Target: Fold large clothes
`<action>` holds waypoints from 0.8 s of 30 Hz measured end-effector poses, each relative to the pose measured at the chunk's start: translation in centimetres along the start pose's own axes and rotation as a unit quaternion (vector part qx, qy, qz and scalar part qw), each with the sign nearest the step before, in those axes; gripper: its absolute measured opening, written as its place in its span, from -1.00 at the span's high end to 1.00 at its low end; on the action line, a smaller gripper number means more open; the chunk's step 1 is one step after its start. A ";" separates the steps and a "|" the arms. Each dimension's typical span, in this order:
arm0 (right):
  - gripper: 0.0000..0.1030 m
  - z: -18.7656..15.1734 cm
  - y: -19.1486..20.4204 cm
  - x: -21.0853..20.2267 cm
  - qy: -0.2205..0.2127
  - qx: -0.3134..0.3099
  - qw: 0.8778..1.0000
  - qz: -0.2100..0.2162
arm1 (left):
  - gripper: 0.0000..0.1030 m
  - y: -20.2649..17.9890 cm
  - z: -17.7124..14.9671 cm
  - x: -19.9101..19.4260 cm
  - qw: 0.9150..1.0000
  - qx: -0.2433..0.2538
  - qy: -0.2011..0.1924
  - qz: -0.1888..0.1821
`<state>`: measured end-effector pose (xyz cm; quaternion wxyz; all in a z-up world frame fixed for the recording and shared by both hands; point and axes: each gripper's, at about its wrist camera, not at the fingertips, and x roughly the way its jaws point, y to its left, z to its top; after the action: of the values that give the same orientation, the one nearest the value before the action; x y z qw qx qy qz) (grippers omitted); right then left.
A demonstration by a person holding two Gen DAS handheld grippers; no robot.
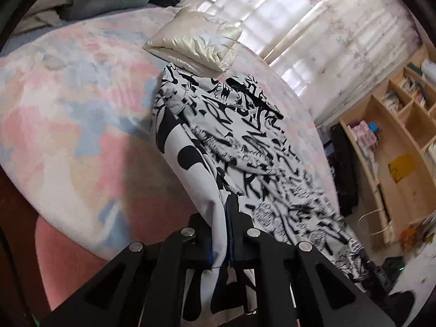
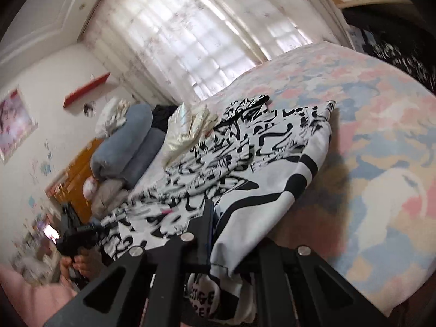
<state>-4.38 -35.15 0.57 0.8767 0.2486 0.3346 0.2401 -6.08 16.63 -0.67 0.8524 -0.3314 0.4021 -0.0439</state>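
A large white garment with a black graphic print (image 1: 239, 150) lies stretched along the bed, its far end near a cream pillow. My left gripper (image 1: 219, 234) is shut on the garment's near edge, the cloth pinched between its black fingers. In the right wrist view the same garment (image 2: 245, 163) spreads over the bed, and my right gripper (image 2: 218, 242) is shut on another part of its near edge. The left gripper (image 2: 79, 241) also shows there, low at the left, held by a hand.
The bed has a pastel pink, blue and white cover (image 1: 68, 114). A cream satin pillow (image 1: 196, 46) lies beyond the garment. Grey bolsters (image 2: 128, 147) are stacked at the headboard. A wooden shelf unit (image 1: 395, 147) stands beside the bed. A curtained window (image 2: 196, 35) is behind.
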 end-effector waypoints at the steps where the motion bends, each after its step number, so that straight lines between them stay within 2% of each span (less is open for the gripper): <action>1: 0.85 0.5 -0.5 0.1 -0.005 0.017 1.000 0.006 | 0.90 0.0 0.8 0.3 1.000 -0.006 0.000 -0.003; 6: 0.85 3.8 -3.2 1.4 -0.037 0.103 0.994 0.027 | 0.90 0.2 5.2 2.3 0.999 -0.043 -0.007 -0.022; 9: 0.84 6.8 -4.5 3.6 -0.045 0.139 0.989 0.032 | 0.89 -0.6 8.6 5.1 0.998 -0.053 -0.009 -0.028; 12: 0.83 10.2 -5.0 6.5 -0.049 0.152 0.987 0.028 | 0.86 -2.2 12.4 8.4 0.999 -0.039 -0.015 -0.017; 14: 0.79 13.3 -5.2 9.2 -0.052 0.143 0.988 0.010 | 0.81 -2.9 15.2 11.0 0.999 -0.036 -0.015 -0.012; 15: 0.70 14.3 -5.4 10.3 -0.052 0.144 0.988 0.002 | 0.76 -3.2 17.0 12.8 0.999 -0.041 -0.013 -0.008; 17: 0.56 16.9 -6.4 13.4 -0.042 0.161 0.986 -0.016 | 0.51 -3.3 19.3 15.3 0.999 -0.051 -0.003 -0.005; 19: -0.04 19.2 -7.8 16.3 -0.039 0.186 0.981 -0.032 | 0.29 -3.1 21.5 17.9 0.997 -0.071 0.009 -0.010; 20: -0.18 20.0 -8.4 17.3 -0.042 0.195 0.979 -0.033 | 0.15 -2.8 22.4 19.1 0.996 -0.084 0.012 -0.014; 21: -0.32 20.7 -9.1 18.3 -0.049 0.205 0.977 -0.026 | 0.11 -2.7 23.0 20.1 0.996 -0.093 0.012 -0.014; 24: -0.36 22.0 -9.7 19.7 -0.068 0.188 0.979 -0.037 | -0.05 -2.3 24.1 22.2 0.996 -0.081 -0.008 0.021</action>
<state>26.69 -37.05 -0.06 0.8432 0.4123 0.3226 0.1226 26.51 20.01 -2.89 0.8268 -0.3911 0.4041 0.0096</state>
